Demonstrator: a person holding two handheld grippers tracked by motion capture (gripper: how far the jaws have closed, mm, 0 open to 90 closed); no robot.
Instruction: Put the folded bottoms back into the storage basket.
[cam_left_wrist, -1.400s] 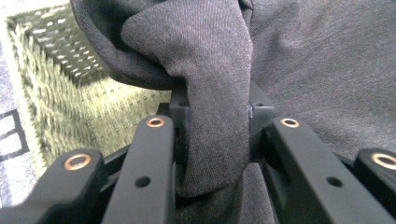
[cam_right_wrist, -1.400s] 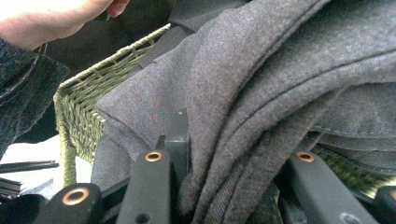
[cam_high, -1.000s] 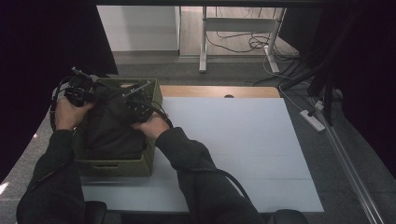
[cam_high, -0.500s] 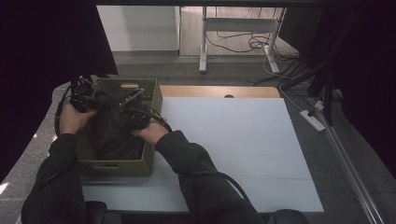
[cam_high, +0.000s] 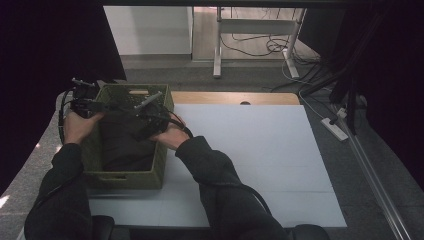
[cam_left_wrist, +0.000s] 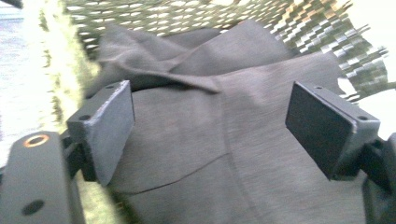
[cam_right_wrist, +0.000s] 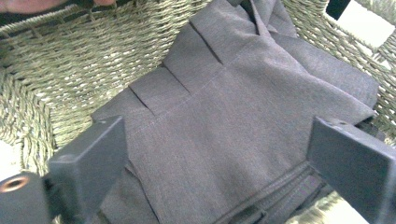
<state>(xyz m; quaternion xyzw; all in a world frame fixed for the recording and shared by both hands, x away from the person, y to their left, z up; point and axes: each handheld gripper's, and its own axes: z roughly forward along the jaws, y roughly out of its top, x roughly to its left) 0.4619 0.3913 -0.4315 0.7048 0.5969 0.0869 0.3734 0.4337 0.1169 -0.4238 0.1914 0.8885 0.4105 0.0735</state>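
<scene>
Two tools over green woven basket (cam_high: 125, 177) at left of high view; folded dark grey garment (cam_high: 122, 145) lies inside, filling its floor. Left tool (cam_left_wrist: 210, 126) spread, jaws just been opening, cloth beneath, nothing between pads; right tool (cam_right_wrist: 219, 158) likewise spread, jaws just been opening, pleated grey fabric below, not pinched. Judgement: garment released so it settles flat in basket; hands stay low at rim, likely to clear without dragging cloth; white worktop (cam_high: 260, 150) at right.
</scene>
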